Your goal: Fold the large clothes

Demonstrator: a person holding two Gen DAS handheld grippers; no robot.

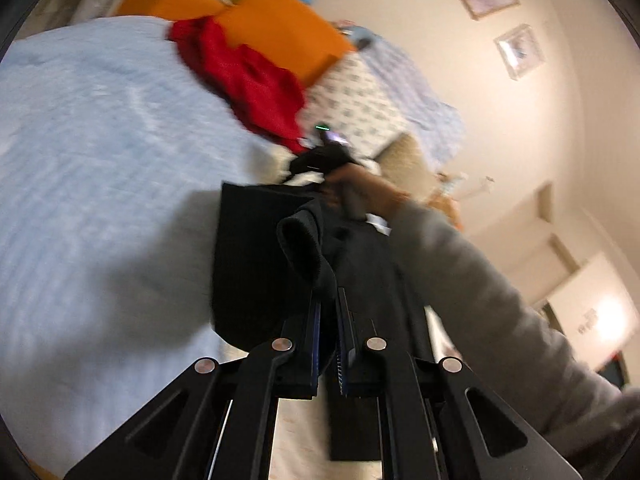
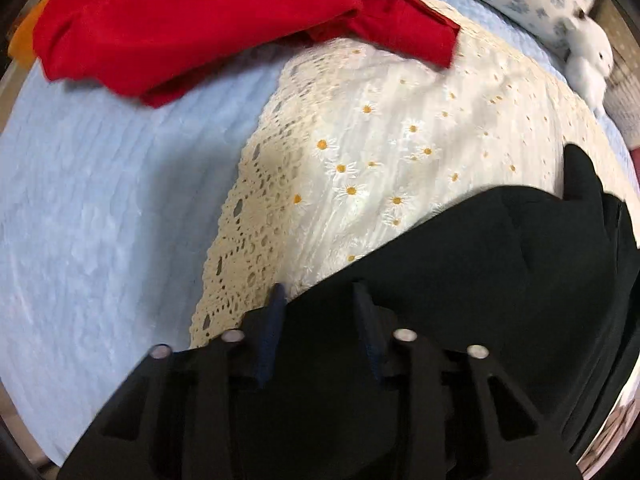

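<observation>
A large black garment (image 1: pixel 256 256) hangs in the air above the bed. My left gripper (image 1: pixel 326 300) is shut on a bunched edge of it. In the left wrist view the right gripper (image 1: pixel 324 156) holds the far end of the garment, with a grey-sleeved arm behind it. In the right wrist view the black garment (image 2: pixel 480 264) fills the gap between my right gripper's (image 2: pixel 320 292) fingers, which stand moderately apart with cloth between them.
The bed has a light blue cover (image 1: pixel 92 152) (image 2: pixel 100 200). A red garment (image 1: pixel 248 80) (image 2: pixel 192 20) lies near orange cushions (image 1: pixel 280 24). A white daisy-embroidered lace garment (image 2: pixel 380 152) lies under the right gripper. A white plush toy (image 2: pixel 588 56) sits at far right.
</observation>
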